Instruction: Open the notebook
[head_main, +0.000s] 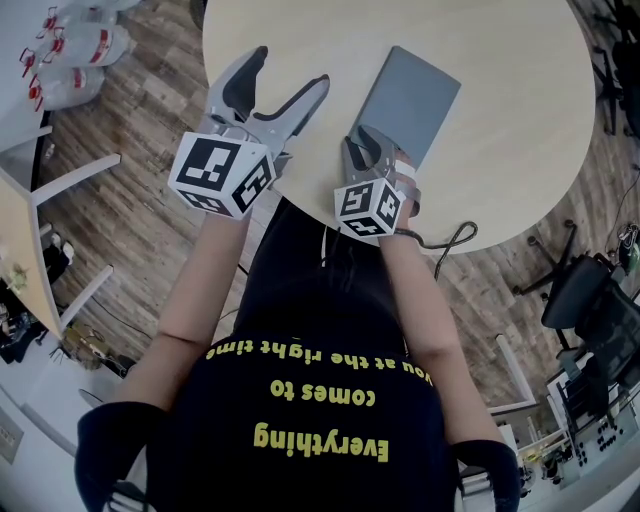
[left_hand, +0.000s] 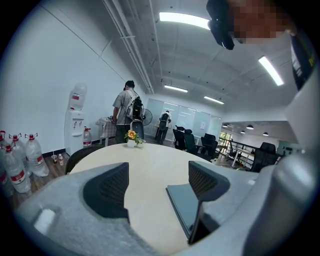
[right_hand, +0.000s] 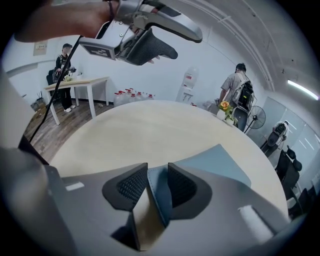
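A grey notebook (head_main: 410, 100) lies on the round pale table (head_main: 510, 150). My right gripper (head_main: 368, 140) is at the notebook's near corner. In the right gripper view the cover's corner (right_hand: 159, 192) stands lifted and slanted between the two pads of the right gripper (right_hand: 157, 187), with a cream page showing under it. The cover leans on the right-hand pad, and a gap shows on the other side. My left gripper (head_main: 290, 68) hovers open to the left of the notebook, holding nothing. The left gripper view shows the left gripper (left_hand: 157, 182) and the notebook (left_hand: 182, 200) by its right jaw.
A small flower pot (left_hand: 131, 139) stands at the table's far edge. A dark cable (head_main: 455, 240) hangs by the near edge. Water bottles (head_main: 80, 45) stand on the floor at left, office chairs (head_main: 590, 290) at right. A person (left_hand: 127, 107) stands by a water dispenser.
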